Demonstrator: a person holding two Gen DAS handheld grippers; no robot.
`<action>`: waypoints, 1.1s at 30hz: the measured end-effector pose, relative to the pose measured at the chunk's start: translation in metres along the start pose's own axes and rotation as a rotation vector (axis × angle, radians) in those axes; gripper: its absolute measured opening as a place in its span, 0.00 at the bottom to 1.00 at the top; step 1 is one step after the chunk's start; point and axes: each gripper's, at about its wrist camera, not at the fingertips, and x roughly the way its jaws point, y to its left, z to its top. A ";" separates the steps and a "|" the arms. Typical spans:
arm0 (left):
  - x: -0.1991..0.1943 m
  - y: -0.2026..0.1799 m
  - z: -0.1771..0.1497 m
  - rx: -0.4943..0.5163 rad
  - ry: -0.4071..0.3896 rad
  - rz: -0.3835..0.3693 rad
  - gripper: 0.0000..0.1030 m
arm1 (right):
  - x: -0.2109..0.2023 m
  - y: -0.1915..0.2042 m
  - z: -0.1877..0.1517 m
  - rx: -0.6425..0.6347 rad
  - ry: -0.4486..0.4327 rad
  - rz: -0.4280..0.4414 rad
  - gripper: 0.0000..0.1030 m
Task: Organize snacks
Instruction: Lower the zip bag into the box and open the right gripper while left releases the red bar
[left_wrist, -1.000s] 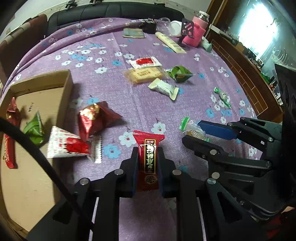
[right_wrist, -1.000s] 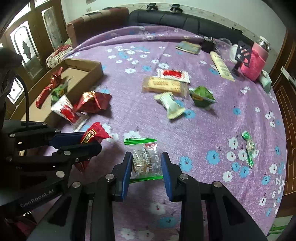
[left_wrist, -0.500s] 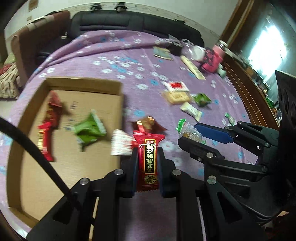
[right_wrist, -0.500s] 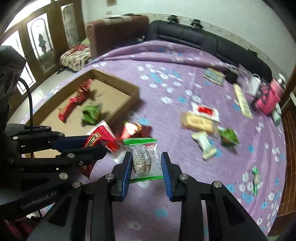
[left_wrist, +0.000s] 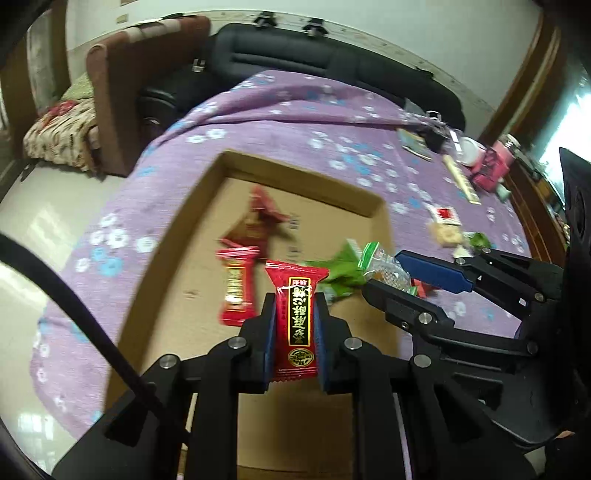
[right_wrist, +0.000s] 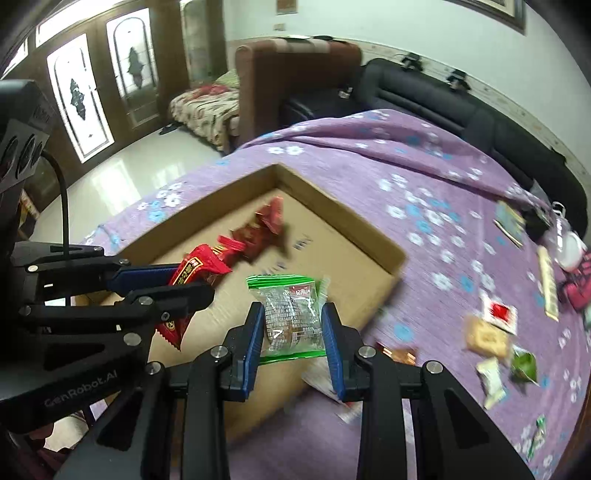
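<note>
My left gripper is shut on a red snack packet with gold lettering and holds it above the cardboard tray. It also shows in the right wrist view. My right gripper is shut on a clear, green-edged snack packet, held above the tray's right part. That packet also shows in the left wrist view. Inside the tray lie red packets and a green packet.
Loose snacks lie on the purple flowered cloth to the right: a red-white packet, a biscuit pack, a white wrapper and a green packet. A pink bottle and clutter stand at the far right. Sofas stand behind.
Both grippers have moved left from the cloth to above the cardboard tray, each still holding its packet. The loose snacks now lie off to the right.
</note>
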 end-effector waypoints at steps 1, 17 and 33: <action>0.000 0.006 0.000 -0.006 0.000 0.010 0.20 | 0.004 0.005 0.003 -0.007 0.005 0.005 0.30; 0.031 0.045 0.003 -0.026 0.075 0.069 0.20 | 0.048 0.026 0.016 -0.009 0.087 0.009 0.30; 0.043 0.042 0.003 -0.015 0.141 0.081 0.29 | 0.052 0.022 0.015 0.004 0.112 -0.031 0.30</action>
